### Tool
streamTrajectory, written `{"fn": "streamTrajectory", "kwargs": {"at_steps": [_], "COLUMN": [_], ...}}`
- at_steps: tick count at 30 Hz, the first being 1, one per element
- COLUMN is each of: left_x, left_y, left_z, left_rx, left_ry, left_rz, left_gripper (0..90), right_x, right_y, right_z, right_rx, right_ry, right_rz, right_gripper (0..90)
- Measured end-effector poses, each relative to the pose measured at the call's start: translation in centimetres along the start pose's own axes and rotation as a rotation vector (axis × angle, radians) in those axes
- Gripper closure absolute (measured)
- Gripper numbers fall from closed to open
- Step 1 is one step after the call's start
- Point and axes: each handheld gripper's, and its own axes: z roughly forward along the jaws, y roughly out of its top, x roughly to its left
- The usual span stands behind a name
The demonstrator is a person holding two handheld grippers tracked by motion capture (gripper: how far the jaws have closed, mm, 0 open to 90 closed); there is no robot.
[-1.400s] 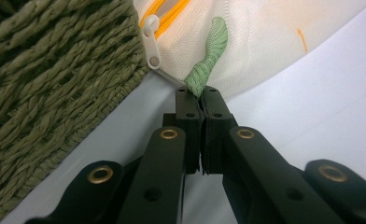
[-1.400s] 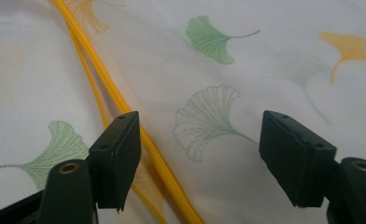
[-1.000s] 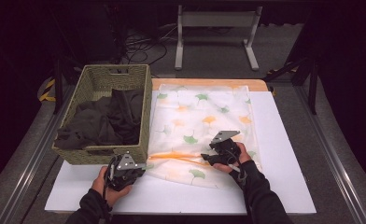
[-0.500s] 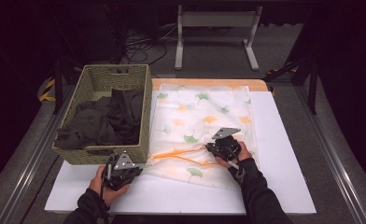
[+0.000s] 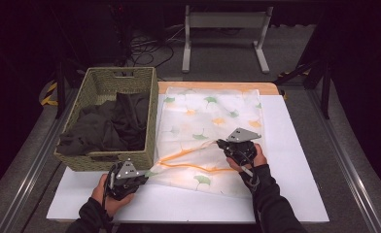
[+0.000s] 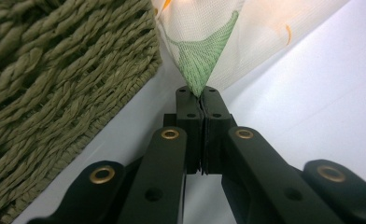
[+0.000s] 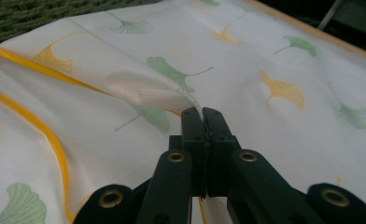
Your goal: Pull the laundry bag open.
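Observation:
A white cloth [image 5: 208, 116] printed with green and orange ginkgo leaves lies spread on the white board [image 5: 295, 145]. My left gripper [image 5: 146, 175] is shut on its near-left corner [image 6: 204, 56], just off the wicker basket's front corner. My right gripper [image 5: 221, 143] has just been closing and now pinches a fold of the cloth's orange-hemmed edge [image 7: 172, 95], held a little above the rest of the fabric [image 7: 265, 56]. The orange hem [image 5: 188, 155] runs in a raised ridge between the two grippers. In each gripper view the jaws [image 6: 200, 93] [image 7: 200, 112] meet with fabric caught between the tips.
A wicker basket [image 5: 154, 111] holding dark clothes [image 5: 106, 126] stands at the left, its woven wall [image 6: 55, 70] close beside my left gripper. A wooden board edge [image 5: 217, 86] shows behind the cloth. A metal stand [image 5: 222, 29] and cables lie on the floor beyond.
My right gripper closed on the cloth's edge and rose, lifting the fold and drawing the orange hem taut. My left gripper kept still on its corner.

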Motion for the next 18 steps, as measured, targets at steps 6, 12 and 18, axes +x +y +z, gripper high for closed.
{"fn": "streamTrajectory", "kwargs": {"at_steps": [6,12,18], "left_x": [0.4,0.0,-0.5], "left_y": [-0.3,-0.8,-1.1], "left_z": [-0.4,-1.7,-3.4], "left_rx": [-0.028,-0.070,-0.136], "left_ry": [0.008,0.016,0.013], "left_rz": [-0.019,0.030,0.084], "left_gripper": [84.4,60.5,42.2], "right_x": [0.3,0.2,0.0], "right_y": [1.4,2.4,2.7], "right_z": [-0.5,-1.0,-1.2], "right_rx": [-0.036,-0.083,-0.104], "right_ry": [-0.010,-0.028,-0.037], "right_rz": [-0.021,-0.009,-0.001], "right_gripper": [89.3,89.3,89.3]}}
